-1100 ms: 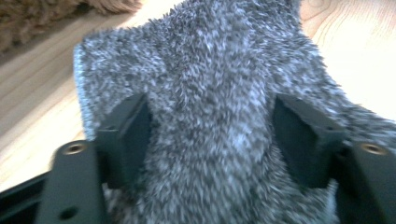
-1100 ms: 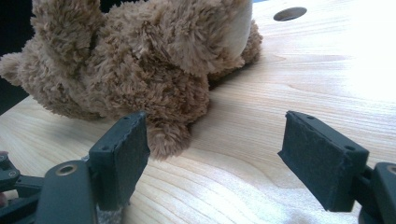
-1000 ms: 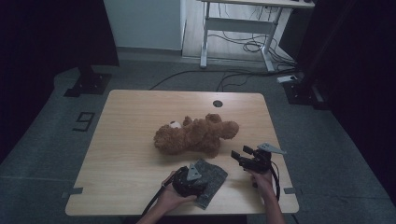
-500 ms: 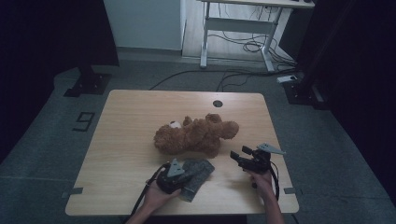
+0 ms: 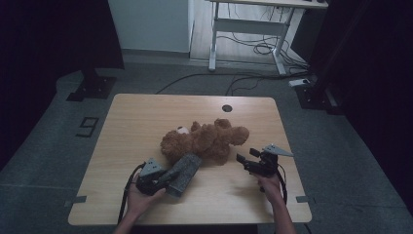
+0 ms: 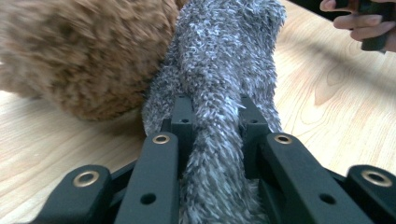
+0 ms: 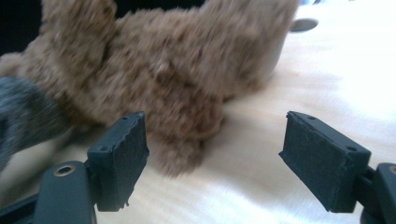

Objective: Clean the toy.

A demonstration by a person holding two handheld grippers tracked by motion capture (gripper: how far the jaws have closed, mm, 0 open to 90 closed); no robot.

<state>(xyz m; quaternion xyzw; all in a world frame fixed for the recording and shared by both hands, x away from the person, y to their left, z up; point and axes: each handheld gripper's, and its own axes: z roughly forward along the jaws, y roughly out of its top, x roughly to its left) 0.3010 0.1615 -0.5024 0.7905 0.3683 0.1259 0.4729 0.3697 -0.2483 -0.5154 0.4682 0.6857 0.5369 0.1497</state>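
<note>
A brown teddy bear [image 5: 204,141] lies on its side in the middle of the wooden table [image 5: 146,112]. My left gripper [image 5: 168,178] is at the front left. Its jaws have just been closing and now stand shut on a grey fuzzy cloth [image 5: 184,171], which sticks out toward the bear's head. In the left gripper view the grey cloth [image 6: 219,93] runs between the jaws and touches the bear [image 6: 79,51]. My right gripper [image 5: 241,160] is open, low over the table to the right of the bear. In the right gripper view its pads [image 7: 121,158] frame the bear's leg [image 7: 182,154] without touching it.
A round cable hole [image 5: 227,108] sits near the table's far edge. Bare wood lies left of and behind the bear. Beyond the table, on the floor, are a white desk frame [image 5: 243,29], cables and black stand bases [image 5: 90,87].
The left gripper has moved left along the table's front, taking the grey cloth with it. The cloth, which lay flatter before, is now bunched in the jaws. The right hand has stayed put.
</note>
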